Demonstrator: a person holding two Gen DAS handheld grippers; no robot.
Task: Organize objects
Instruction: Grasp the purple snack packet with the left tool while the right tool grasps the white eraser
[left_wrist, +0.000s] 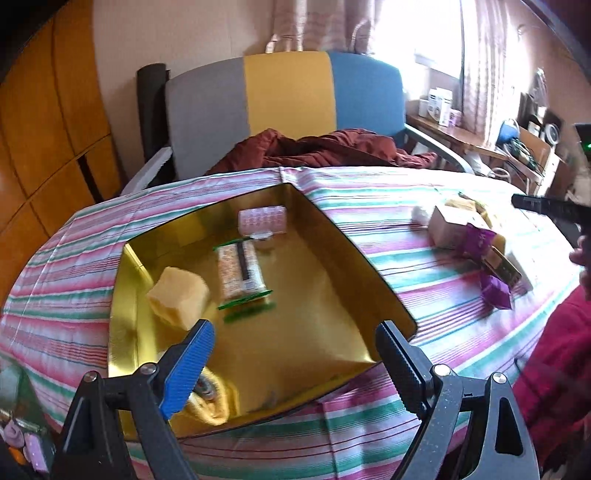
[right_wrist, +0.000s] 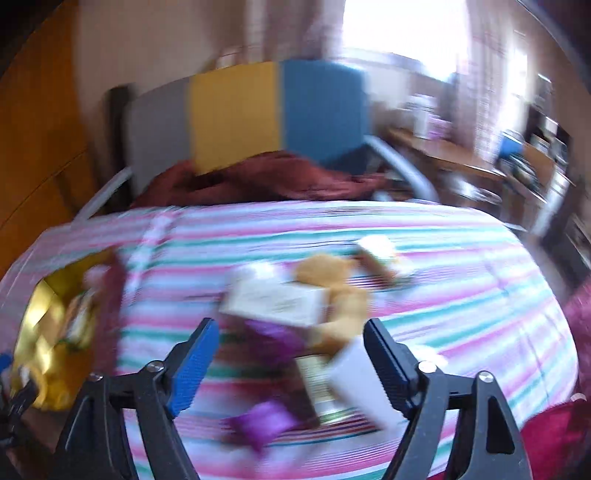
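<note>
Left claw (left_wrist: 295, 350) spread wide over gold tray (left_wrist: 369, 254) — nothing gripped, sponge (left_wrist: 179, 297) and snack packet (left_wrist: 240, 273) inside, right claw (right_wrist: 291, 354) gaping too — empty above blurred boxes (right_wrist: 273, 301) on striped cloth (right_wrist: 461, 295)

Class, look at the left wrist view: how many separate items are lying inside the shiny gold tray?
3. A yellow sponge block lies at the tray's left, a green-edged clear snack packet in the middle, and a pink clear plastic box at the far end of the gold tray. The fingers may hide others.

The gold box (left_wrist: 369, 266) is bare along its right half; sponge (left_wrist: 179, 297) and packets (left_wrist: 242, 273) crowd the left.
</note>
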